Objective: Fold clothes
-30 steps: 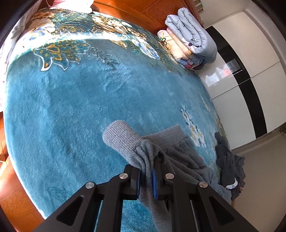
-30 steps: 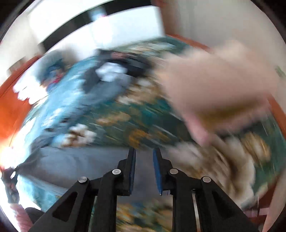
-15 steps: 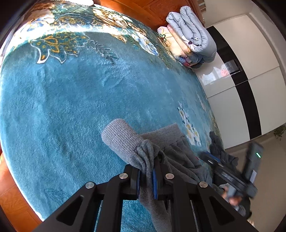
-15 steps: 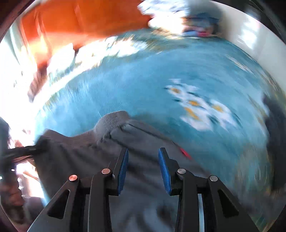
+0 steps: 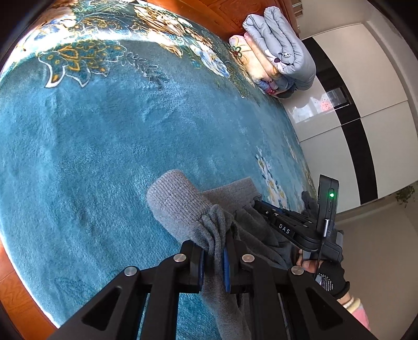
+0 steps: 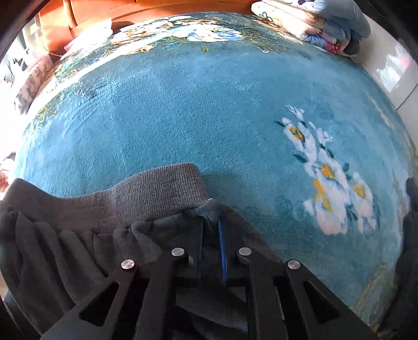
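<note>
Grey garment (image 5: 183, 206) on blue blanket (image 5: 91, 157) — pinched by left hand-held gripper (image 5: 213, 259) and right hand-held gripper (image 6: 210, 243).

A blue plush blanket (image 5: 109, 146) with white and gold flowers covers the bed. At its far edge, folded quilts (image 5: 279, 49) sit stacked against an orange wooden headboard (image 5: 209, 15). Beyond stands a white wardrobe (image 5: 376, 86) with a black stripe.

Both wrist views look steeply down, close over the blue blanket (image 5: 104, 157), sharing the grey garment (image 6: 156, 188).
</note>
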The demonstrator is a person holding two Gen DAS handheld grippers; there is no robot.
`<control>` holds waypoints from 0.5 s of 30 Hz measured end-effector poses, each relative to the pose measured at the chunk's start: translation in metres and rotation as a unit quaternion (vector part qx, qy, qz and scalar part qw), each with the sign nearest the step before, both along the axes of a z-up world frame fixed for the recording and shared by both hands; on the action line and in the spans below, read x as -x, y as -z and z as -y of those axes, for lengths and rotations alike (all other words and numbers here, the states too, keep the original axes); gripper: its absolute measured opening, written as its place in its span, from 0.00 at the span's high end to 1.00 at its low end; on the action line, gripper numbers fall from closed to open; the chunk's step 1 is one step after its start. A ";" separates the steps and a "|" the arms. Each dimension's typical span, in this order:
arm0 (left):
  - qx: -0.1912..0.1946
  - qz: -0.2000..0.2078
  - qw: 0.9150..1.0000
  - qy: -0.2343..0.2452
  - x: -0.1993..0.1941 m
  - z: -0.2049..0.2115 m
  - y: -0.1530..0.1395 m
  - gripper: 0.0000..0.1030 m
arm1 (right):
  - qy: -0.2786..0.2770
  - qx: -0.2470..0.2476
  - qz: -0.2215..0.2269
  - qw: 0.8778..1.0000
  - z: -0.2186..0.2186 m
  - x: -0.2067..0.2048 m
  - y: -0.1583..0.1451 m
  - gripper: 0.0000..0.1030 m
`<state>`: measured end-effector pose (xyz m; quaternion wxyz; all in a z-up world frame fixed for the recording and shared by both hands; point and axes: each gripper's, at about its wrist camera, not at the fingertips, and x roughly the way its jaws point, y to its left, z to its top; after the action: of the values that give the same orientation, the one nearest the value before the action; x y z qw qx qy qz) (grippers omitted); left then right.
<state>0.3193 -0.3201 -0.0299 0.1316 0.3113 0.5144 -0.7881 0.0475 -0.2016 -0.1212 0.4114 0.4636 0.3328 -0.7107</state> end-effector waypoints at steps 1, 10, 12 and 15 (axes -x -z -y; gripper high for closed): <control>0.000 -0.003 1.000 -0.004 -0.002 0.001 -0.001 0.89 | 0.001 -0.004 -0.009 1.000 0.003 -0.003 -0.003 0.94; 0.032 -0.009 0.996 -0.078 -0.021 0.016 -0.010 0.90 | 0.003 0.100 -0.109 0.989 0.077 -0.006 -0.076 0.95; 0.027 0.016 0.996 -0.087 -0.018 0.021 0.000 0.90 | 0.002 0.085 -0.102 0.991 0.096 -0.007 -0.057 0.95; 0.025 0.038 0.995 -0.092 -0.015 0.023 0.010 0.90 | 0.017 0.066 -0.084 0.994 0.102 -0.003 -0.025 0.95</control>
<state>0.3345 -0.3434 -0.0395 0.2309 0.2886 0.5158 -0.7729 0.0502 -0.3040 -0.0961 0.3997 0.3794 0.3110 -0.7743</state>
